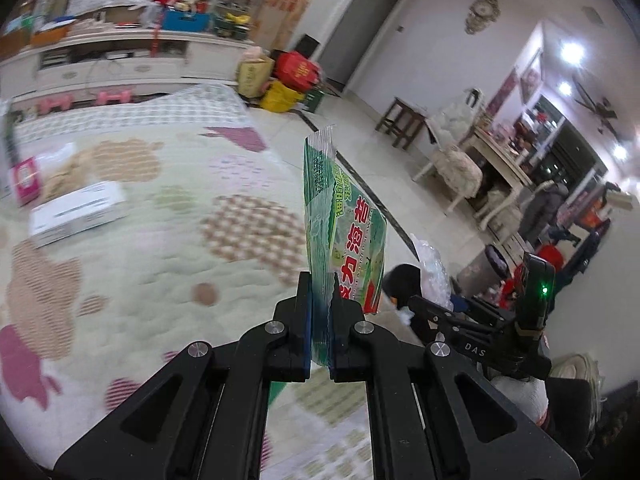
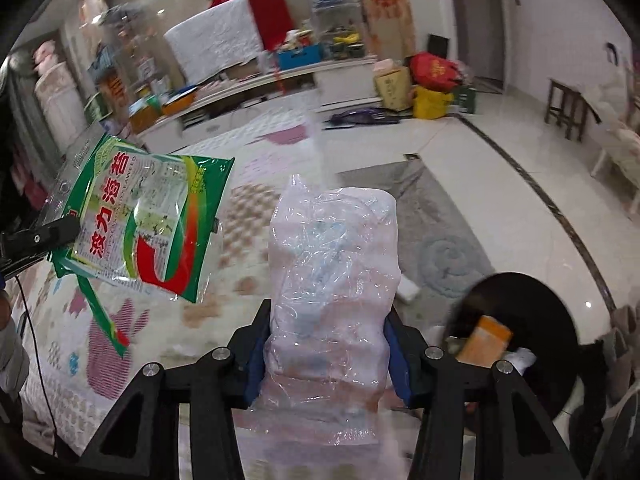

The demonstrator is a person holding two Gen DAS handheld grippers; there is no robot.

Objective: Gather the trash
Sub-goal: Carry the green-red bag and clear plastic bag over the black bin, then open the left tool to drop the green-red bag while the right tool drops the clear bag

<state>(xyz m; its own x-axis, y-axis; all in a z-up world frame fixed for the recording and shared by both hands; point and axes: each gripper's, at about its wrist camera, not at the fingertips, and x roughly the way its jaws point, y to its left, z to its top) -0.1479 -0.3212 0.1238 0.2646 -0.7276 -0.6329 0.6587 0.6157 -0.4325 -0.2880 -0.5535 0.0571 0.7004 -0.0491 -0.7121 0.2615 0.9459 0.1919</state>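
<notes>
Green printed foil, a seaweed snack packet (image 1: 344,232), stands edge-on in the left gripper (image 1: 321,320), whose jaws are closed fully onto it. The blue-lined pads pinch the packet near its lower end, so most of it rises above the fingertips and a short tail hangs below them. In the right wrist view the same packet (image 2: 148,220) shows its broad printed face, held up at the left of the picture over the patterned play mat (image 2: 248,216), with a torn green strip dangling from its lower corner.

The right gripper (image 2: 326,344) holds a crumpled clear plastic bag (image 2: 332,264). Its jaws stand partly open, spaced by the bulk of the bag, and both blue pads press against the bag's sides. The bag fills the gap between them, bulges well above the fingertips and spills a little below them too. From the left wrist camera only a bit of that clear plastic (image 1: 430,264) shows, beside the black frame of the right gripper (image 1: 460,320).

A black trash bin (image 2: 536,320) sits on the tiled floor at the lower right of the right wrist view, with an orange box (image 2: 486,340) inside it. Both pieces of trash are held off the ground, neither touching the mat. On the mat, far from the jaws, lie a white box (image 1: 78,212) and a pink packet (image 1: 26,180).
</notes>
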